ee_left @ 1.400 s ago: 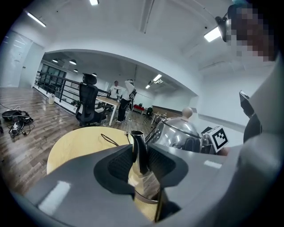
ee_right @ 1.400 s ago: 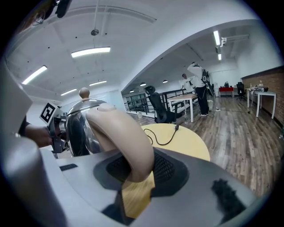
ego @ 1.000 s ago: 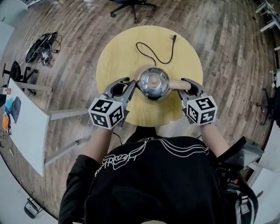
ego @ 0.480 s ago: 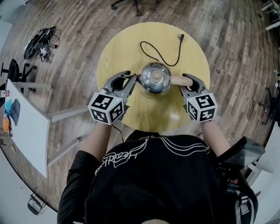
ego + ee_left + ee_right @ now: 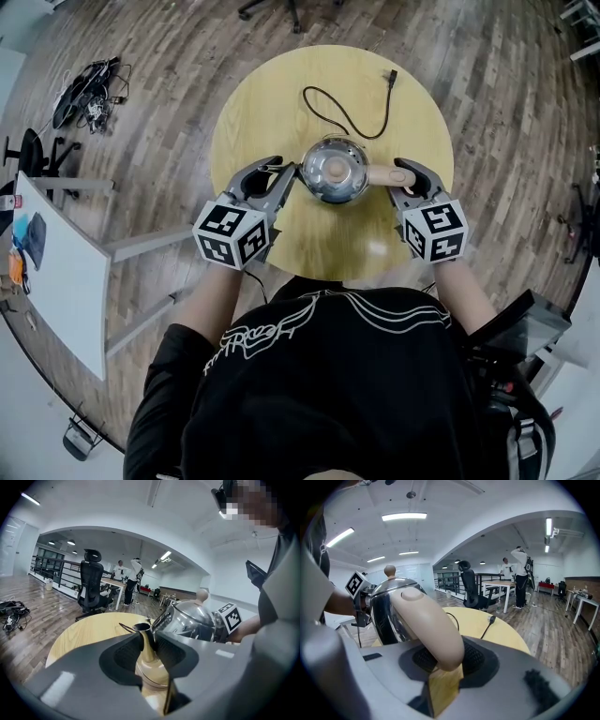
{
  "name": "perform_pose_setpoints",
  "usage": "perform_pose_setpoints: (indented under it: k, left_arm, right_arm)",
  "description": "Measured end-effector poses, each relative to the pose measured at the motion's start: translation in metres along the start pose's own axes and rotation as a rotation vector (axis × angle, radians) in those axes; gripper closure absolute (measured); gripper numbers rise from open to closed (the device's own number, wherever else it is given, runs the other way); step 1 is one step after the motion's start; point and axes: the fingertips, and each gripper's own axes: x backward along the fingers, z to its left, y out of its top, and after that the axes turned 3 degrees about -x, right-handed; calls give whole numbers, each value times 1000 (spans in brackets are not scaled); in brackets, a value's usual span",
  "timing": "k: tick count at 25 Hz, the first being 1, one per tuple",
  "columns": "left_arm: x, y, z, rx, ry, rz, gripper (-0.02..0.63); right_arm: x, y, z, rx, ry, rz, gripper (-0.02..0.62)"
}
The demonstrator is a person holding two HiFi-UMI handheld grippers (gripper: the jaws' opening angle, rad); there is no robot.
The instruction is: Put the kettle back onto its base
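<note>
A shiny steel kettle (image 5: 333, 171) with a beige knob stands at the middle of the round wooden table (image 5: 272, 103). My left gripper (image 5: 289, 176) is shut on its spout (image 5: 146, 644), whose tip pokes out past the pads. My right gripper (image 5: 401, 176) is shut on the beige handle (image 5: 380, 175), which fills the gap between its jaws (image 5: 429, 620). The kettle body (image 5: 386, 613) hides its base from above. A black cord (image 5: 347, 117) runs from under the kettle to a loose plug (image 5: 392, 75).
An office chair (image 5: 281, 9) stands beyond the table. A white desk (image 5: 56, 281) and a pile of cables (image 5: 84, 94) are on the floor side at the left. Two people stand by desks (image 5: 129, 576) far off.
Both grippers and the kettle have come down together and shifted slightly. The dark base edge that showed under the kettle's near side a second ago is now covered.
</note>
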Motion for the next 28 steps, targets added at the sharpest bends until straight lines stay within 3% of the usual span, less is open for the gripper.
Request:
perform_pose_setpoints:
  k: [16,24,28]
  left_arm:
    - [-12,0,2,65,18,24,502]
    - [-6,0,5,95,50,1,500]
    - [-2,-3,12,151,86,-15,430]
  right_arm:
    - [-7,-16,-11,-107,-111,50,479]
    - [3,-17,-11,-98,-249,25,425]
    - [16,-27,-4,-87,-247,41,414]
